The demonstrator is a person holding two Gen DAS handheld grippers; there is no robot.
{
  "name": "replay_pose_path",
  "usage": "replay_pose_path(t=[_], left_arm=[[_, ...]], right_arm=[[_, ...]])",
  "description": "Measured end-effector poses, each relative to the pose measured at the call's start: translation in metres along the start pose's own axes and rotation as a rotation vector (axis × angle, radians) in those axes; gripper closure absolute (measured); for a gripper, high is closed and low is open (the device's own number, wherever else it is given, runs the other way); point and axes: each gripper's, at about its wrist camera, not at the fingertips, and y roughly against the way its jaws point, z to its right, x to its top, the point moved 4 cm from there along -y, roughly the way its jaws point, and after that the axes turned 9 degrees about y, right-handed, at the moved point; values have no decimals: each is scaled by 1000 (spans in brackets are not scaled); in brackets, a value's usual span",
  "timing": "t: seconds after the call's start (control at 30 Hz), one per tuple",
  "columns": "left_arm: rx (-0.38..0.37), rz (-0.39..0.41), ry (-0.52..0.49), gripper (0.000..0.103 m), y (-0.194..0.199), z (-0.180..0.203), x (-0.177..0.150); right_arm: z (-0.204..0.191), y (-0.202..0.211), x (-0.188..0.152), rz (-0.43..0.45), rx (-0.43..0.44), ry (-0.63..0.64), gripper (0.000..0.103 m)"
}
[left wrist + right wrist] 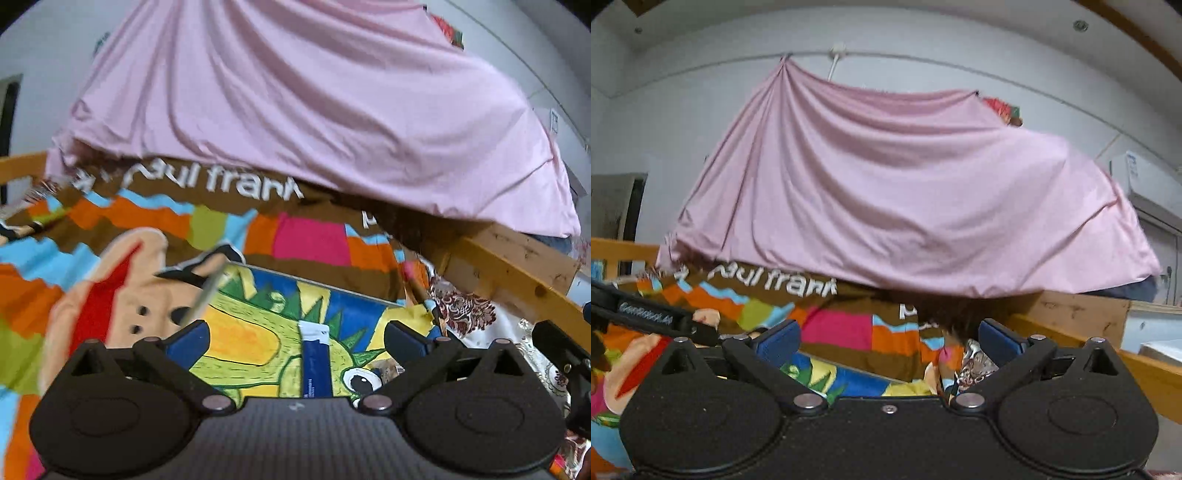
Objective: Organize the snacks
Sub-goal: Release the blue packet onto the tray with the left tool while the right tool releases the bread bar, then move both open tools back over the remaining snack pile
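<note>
Left gripper [297,341]: blue-padded jaws spread wide, nothing between the pads, angled slightly downward. Just ahead of and below the fingers lies a flat box [295,314] printed with a green cartoon creature on blue and yellow; a dark blue packet [314,365] lies on it, midway between the jaws. Whether that is a snack cannot be told.

Right gripper [889,339]: jaws likewise wide apart and empty, pointing about level. Same box [849,382] shows only as a strip low between the fingers.

Both face a bright patchwork blanket [310,240]. Beyond it hangs a pink sheet [886,192]. Wooden rail [498,266] bounds the right side; clear air above the blanket.
</note>
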Motion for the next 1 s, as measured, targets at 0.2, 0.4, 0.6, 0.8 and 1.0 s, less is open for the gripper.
replay_pose_path(t=[0.2, 0.4, 0.6, 0.8, 1.0], left_arm=[[8, 37, -48, 1, 56, -8, -3], [0, 52, -65, 0, 102, -18, -14], [-3, 100, -109, 0, 140, -32, -27], [-8, 89, -127, 0, 162, -49, -42], [-15, 50, -149, 0, 173, -60, -61]], right_arm=[[-15, 44, 7, -13, -39, -8, 1], [-31, 86, 5, -36, -54, 7, 1], [-49, 119, -3, -84, -36, 17, 1], [-67, 146, -13, -134, -3, 32, 1], [-82, 157, -27, -221, 61, 25, 1]])
